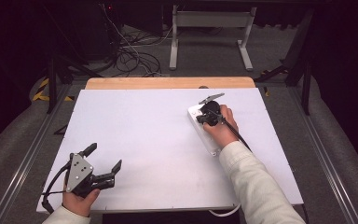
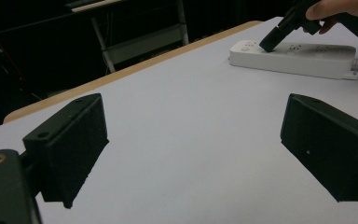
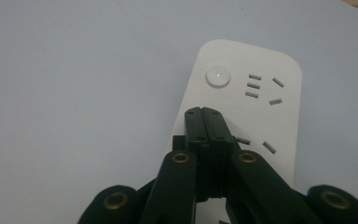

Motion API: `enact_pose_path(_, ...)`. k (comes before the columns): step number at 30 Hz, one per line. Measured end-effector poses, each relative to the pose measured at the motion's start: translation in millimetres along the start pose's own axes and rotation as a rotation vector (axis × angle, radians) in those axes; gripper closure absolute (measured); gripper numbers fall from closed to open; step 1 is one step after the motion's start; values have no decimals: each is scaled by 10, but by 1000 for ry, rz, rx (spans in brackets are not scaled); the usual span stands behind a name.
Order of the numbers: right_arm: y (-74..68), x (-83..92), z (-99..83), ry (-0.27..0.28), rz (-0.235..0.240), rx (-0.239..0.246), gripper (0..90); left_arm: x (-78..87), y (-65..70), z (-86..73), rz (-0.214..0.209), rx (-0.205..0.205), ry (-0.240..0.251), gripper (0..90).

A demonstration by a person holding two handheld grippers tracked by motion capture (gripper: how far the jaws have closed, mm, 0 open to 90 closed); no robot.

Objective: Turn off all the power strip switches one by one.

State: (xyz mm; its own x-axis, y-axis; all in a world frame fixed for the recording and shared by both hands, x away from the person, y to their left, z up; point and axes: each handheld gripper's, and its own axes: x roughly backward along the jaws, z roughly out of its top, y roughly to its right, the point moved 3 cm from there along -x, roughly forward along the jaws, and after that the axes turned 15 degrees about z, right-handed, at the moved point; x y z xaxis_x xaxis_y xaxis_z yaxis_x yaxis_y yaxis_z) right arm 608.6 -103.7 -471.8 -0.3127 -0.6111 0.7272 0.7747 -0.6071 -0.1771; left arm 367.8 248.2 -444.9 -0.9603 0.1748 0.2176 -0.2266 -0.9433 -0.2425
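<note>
With my right claw [image 3: 205,112] closed and empty over the power strip [image 3: 279,116], I should press its button [image 3: 217,76] squarely, probably; left claw [image 2: 191,154] waits wide open.

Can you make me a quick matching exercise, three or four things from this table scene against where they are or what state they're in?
Things:
1. left gripper
2. right gripper
3. power strip
4. round button

States:
A. white, lying on the table's right side
B. jaws pressed together, over the strip
C. jaws wide apart, nothing between
D. at the strip's far end, beside the sockets

Pairs: 1-C, 2-B, 3-A, 4-D
</note>
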Motion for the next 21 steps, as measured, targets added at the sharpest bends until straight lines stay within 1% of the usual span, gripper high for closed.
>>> enact_pose_path(1,-9,17,11,-3,0,8,900,0,-1,-1,0,1,-1,79)
enact_pose_path(2,-39,71,49,11,-4,16,900,-1,1,-1,2,5,-2,79)
enact_pose_path(3,-81,158,111,81,-1,40,900,-3,-1,-2,3,4,-2,79)
enact_pose_path(4,-101,255,176,157,12,45,900,-5,-3,-4,2,5,-4,79)
enact_pose_path(5,-92,315,221,198,17,44,900,-11,-4,-6,0,8,-5,79)
enact_pose_path(6,-59,323,236,193,15,38,900,-20,-5,-6,0,10,-6,79)
enact_pose_path(9,86,244,174,137,-13,12,900,-20,-6,-5,1,7,-4,79)
enact_pose_path(10,119,224,164,136,-19,6,900,-20,-7,-5,2,9,-4,79)
enact_pose_path(11,143,219,164,136,-22,5,900,-21,-8,-5,2,9,-5,79)
enact_pose_path(12,156,218,175,152,-14,0,900,-25,-8,-5,-1,4,-6,79)
enact_pose_path(14,166,218,201,179,0,2,900,-23,0,-6,1,8,-8,79)
enact_pose_path(15,162,210,208,183,5,2,900,-23,2,-5,1,6,-7,79)
enact_pose_path(18,150,159,211,171,0,17,900,-25,2,-5,1,7,-7,80)
enact_pose_path(21,155,97,216,182,10,17,900,-25,2,-5,0,7,-6,79)
